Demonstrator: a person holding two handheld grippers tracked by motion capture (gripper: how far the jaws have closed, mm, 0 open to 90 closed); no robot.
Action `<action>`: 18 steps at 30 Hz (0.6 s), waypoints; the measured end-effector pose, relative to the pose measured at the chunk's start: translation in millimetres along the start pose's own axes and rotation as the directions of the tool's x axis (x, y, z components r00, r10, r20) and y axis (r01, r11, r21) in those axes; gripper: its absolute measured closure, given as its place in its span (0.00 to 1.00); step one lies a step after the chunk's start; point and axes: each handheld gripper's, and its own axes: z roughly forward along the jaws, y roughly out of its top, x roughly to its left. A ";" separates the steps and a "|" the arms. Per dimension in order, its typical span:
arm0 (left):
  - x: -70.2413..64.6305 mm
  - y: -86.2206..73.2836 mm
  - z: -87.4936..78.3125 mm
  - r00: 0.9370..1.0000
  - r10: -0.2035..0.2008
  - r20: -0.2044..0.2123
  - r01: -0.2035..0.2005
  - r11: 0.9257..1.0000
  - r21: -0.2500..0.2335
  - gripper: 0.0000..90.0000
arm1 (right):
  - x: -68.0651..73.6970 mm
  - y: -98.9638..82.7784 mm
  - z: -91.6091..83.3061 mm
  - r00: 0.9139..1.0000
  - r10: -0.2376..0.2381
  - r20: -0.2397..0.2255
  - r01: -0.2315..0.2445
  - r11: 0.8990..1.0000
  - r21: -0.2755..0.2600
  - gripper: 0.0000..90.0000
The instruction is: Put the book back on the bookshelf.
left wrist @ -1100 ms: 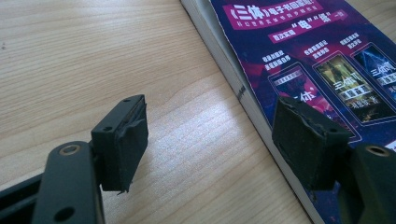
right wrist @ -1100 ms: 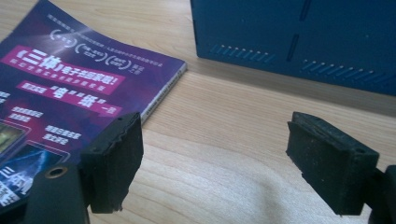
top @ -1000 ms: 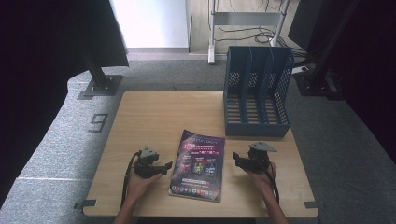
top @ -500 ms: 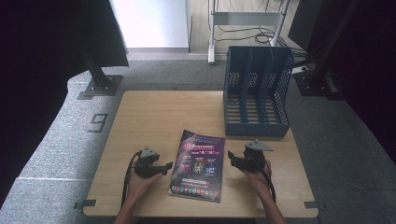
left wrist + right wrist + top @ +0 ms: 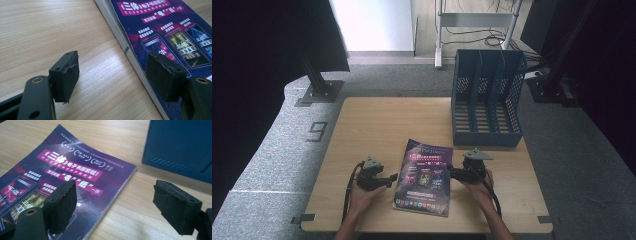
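Magazine point(image 5: 424, 176) flat on bench point(image 5: 382, 125), near front edge, between both claws. Right claw point(image 5: 451, 173) has slid in to magazine's right edge, jaws apart, nothing gripped. Left claw point(image 5: 393, 177) unmoved beside left edge, jaws apart. Pickup looks imminent.

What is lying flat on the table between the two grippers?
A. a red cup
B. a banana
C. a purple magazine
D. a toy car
C: a purple magazine lies flat on the wooden table, with the left gripper at one side edge and the right gripper at the other.
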 end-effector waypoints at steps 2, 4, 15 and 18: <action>-1.0 0.1 1.0 1.000 -0.002 0.001 0.002 1.000 -0.002 0.30 | 2.2 1.1 1.7 1.000 -0.001 -0.004 0.001 1.000 0.003 0.21; -1.6 0.2 1.5 1.000 -0.001 0.003 0.001 1.000 0.000 0.30 | 3.2 1.9 2.5 1.000 -0.003 -0.006 0.003 1.000 0.003 0.21; -2.3 0.8 1.6 1.000 0.008 0.001 -0.008 1.000 0.000 0.30 | 10.2 4.6 20.3 1.000 0.007 -0.019 -0.007 1.000 0.022 0.20; -2.6 0.7 2.0 1.000 0.006 0.000 -0.006 1.000 0.003 0.30 | 10.3 2.7 24.7 1.000 0.011 -0.020 -0.010 0.999 0.032 0.20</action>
